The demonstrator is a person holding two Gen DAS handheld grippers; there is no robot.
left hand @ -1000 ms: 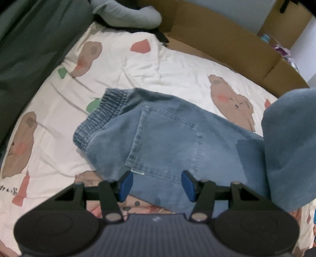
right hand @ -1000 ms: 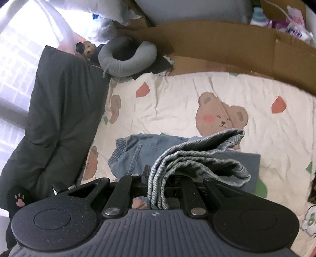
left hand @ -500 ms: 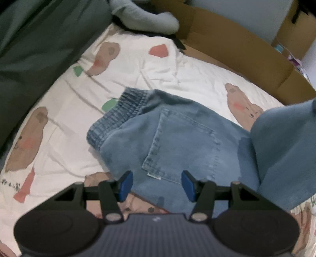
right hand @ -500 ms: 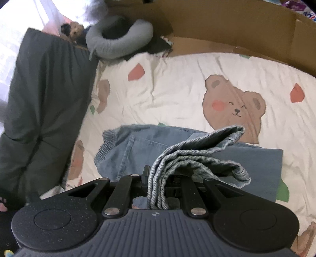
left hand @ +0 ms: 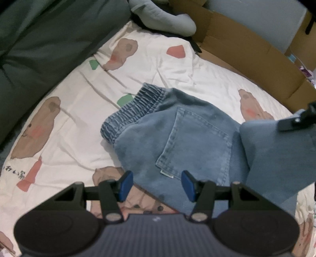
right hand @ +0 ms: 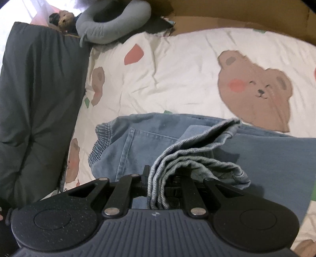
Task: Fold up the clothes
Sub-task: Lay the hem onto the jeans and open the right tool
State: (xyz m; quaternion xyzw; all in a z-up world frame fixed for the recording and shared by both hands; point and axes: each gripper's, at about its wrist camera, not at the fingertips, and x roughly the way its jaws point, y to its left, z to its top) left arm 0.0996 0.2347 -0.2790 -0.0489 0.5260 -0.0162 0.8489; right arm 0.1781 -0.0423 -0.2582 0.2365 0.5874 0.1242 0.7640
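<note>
Blue jeans [left hand: 177, 138] lie on a white bear-print bedsheet [left hand: 65, 142], elastic waistband toward the left, back pocket facing up. My left gripper [left hand: 156, 184] hovers open just above the near edge of the jeans, nothing between its blue pads [left hand: 126, 184]. In the right wrist view my right gripper [right hand: 160, 183] is shut on the bunched leg ends of the jeans [right hand: 189, 156], holding them low over the seat of the jeans [right hand: 150, 142]. That lifted fold [left hand: 276, 152] hangs at the right of the left wrist view, with part of the right gripper [left hand: 296, 119] above it.
A dark grey cushion [right hand: 35, 110] lines the left side of the bed. A grey neck pillow [right hand: 110, 23] and a small plush toy [right hand: 63, 17] sit at the far left corner. Brown cardboard [left hand: 246, 51] walls the far edge.
My right gripper has come down and forward with the leg ends, now low over the jeans' seat. The left gripper shifted slightly toward the jeans and stayed open.
</note>
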